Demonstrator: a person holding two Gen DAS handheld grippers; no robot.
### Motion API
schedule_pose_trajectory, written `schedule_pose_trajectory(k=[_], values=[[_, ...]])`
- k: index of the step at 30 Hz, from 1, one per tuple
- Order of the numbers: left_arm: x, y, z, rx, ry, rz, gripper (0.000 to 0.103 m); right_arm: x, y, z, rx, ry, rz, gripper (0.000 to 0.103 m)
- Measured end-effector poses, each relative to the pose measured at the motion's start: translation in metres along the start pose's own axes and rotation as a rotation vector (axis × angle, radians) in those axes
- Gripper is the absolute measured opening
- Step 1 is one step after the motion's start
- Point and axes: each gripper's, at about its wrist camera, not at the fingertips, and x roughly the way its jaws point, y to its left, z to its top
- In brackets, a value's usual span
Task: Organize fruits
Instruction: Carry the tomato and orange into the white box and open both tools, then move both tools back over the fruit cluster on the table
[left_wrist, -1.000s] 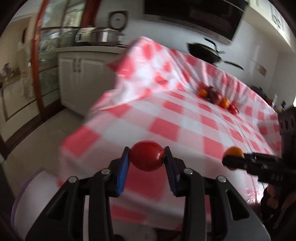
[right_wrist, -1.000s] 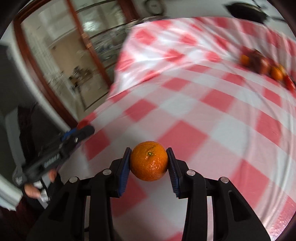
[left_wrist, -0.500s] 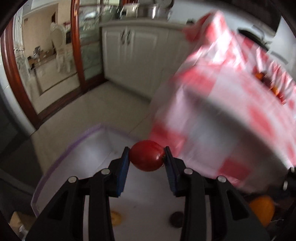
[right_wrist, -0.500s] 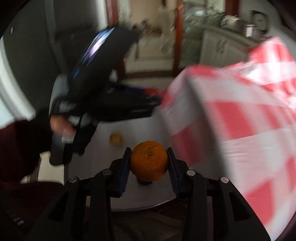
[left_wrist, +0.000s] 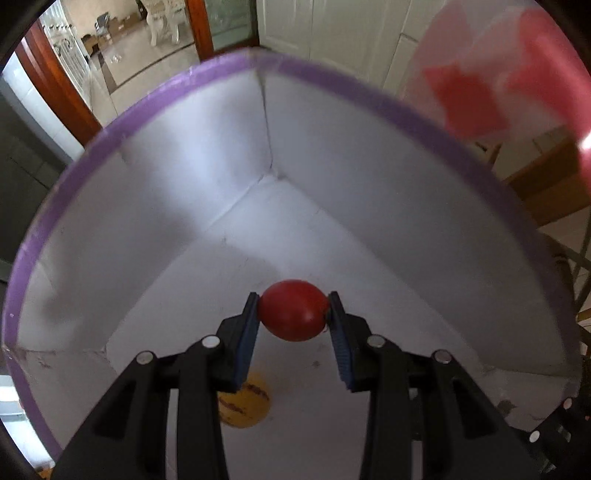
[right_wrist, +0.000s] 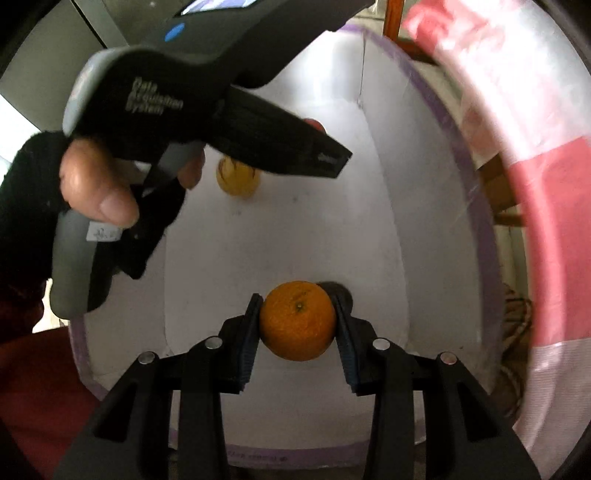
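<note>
Left gripper (left_wrist: 291, 317) fingers pinch red tomato (left_wrist: 292, 314); right gripper (right_wrist: 297, 321) fingers pinch orange (right_wrist: 297, 319). Both above white box (left_wrist: 192, 177). Dropped from high, tomato may squash, maybe hit yellow fruit (right_wrist: 237, 178) below.

Pale tiled floor (left_wrist: 129, 62) runs back to a further room, daylight bright on it. Reddish-brown wooden door frame (left_wrist: 55, 85) at left, another post (left_wrist: 197, 26) beside a glass panel (left_wrist: 229, 22). White panelled cabinet doors (left_wrist: 332, 40) along the top. White carved chair (left_wrist: 162, 22) in the far room. Red-and-white checked tablecloth (left_wrist: 517, 81) hangs at upper right, blurred.
</note>
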Motion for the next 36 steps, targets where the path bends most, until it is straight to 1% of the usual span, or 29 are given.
schedule_pose_trajectory(k=[3, 9, 11, 12, 13, 15, 16, 19, 21, 23, 24, 25, 26, 27, 29, 31, 32, 33, 35, 36], values=[[0.008, 0.003, -0.003, -0.009, 0.026, 0.001, 0.038, 0.005, -0.001, -0.002, 0.008, 0.024, 0.002, 0.039], [0.013, 0.006, -0.004, -0.017, 0.043, 0.006, 0.038, 0.006, 0.000, 0.004, 0.024, 0.037, 0.001, 0.040], [0.013, 0.008, -0.002, -0.022, 0.035, 0.017, 0.044, 0.004, 0.000, 0.005, 0.021, 0.031, -0.003, 0.040], [0.012, 0.008, -0.001, -0.024, 0.031, 0.022, 0.051, 0.003, -0.001, 0.009, 0.020, 0.025, -0.007, 0.044], [0.009, 0.009, -0.003, -0.028, 0.023, 0.027, 0.058, 0.001, -0.001, 0.008, 0.019, 0.017, -0.010, 0.050], [0.004, 0.011, 0.000, -0.040, 0.009, 0.031, 0.067, -0.007, 0.000, 0.009, 0.019, -0.011, -0.013, 0.056], [0.000, 0.011, 0.001, -0.043, 0.004, 0.033, 0.069, -0.011, 0.000, 0.010, 0.019, -0.026, -0.017, 0.056], [-0.011, 0.016, 0.007, -0.050, -0.031, 0.045, 0.070, -0.030, 0.003, 0.009, 0.006, -0.095, -0.037, 0.056], [-0.034, 0.019, 0.012, -0.080, -0.114, 0.082, 0.071, -0.056, 0.004, 0.008, -0.008, -0.187, -0.029, 0.056], [-0.060, 0.022, 0.016, -0.110, -0.210, 0.112, 0.075, -0.088, 0.009, 0.002, -0.005, -0.292, 0.012, 0.062], [-0.077, 0.023, 0.017, -0.131, -0.276, 0.132, 0.079, -0.102, 0.013, -0.001, 0.002, -0.338, 0.033, 0.069], [-0.103, 0.024, 0.019, -0.160, -0.376, 0.140, 0.086, -0.123, 0.011, -0.005, 0.016, -0.403, 0.055, 0.076], [-0.123, 0.024, 0.019, -0.175, -0.448, 0.131, 0.089, -0.136, 0.013, -0.011, 0.024, -0.443, 0.058, 0.078], [-0.138, 0.021, 0.021, -0.182, -0.500, 0.122, 0.095, -0.153, 0.012, -0.016, 0.033, -0.496, 0.050, 0.078], [-0.181, 0.008, 0.023, -0.175, -0.641, 0.089, 0.100, -0.188, 0.001, -0.031, 0.061, -0.600, 0.002, 0.081], [-0.218, -0.019, 0.024, -0.123, -0.754, 0.044, 0.102, -0.216, -0.011, -0.047, 0.095, -0.683, -0.063, 0.086], [-0.231, -0.031, 0.031, -0.086, -0.793, 0.017, 0.102, -0.234, -0.015, -0.067, 0.125, -0.731, -0.107, 0.088], [-0.243, -0.051, 0.034, -0.042, -0.827, -0.019, 0.102, -0.253, -0.027, -0.087, 0.167, -0.786, -0.160, 0.087], [-0.270, -0.095, 0.036, 0.069, -0.892, -0.110, 0.102, -0.274, -0.048, -0.113, 0.243, -0.838, -0.237, 0.087], [-0.276, -0.115, 0.035, 0.105, -0.910, -0.136, 0.102, -0.284, -0.060, -0.130, 0.295, -0.860, -0.286, 0.087]])
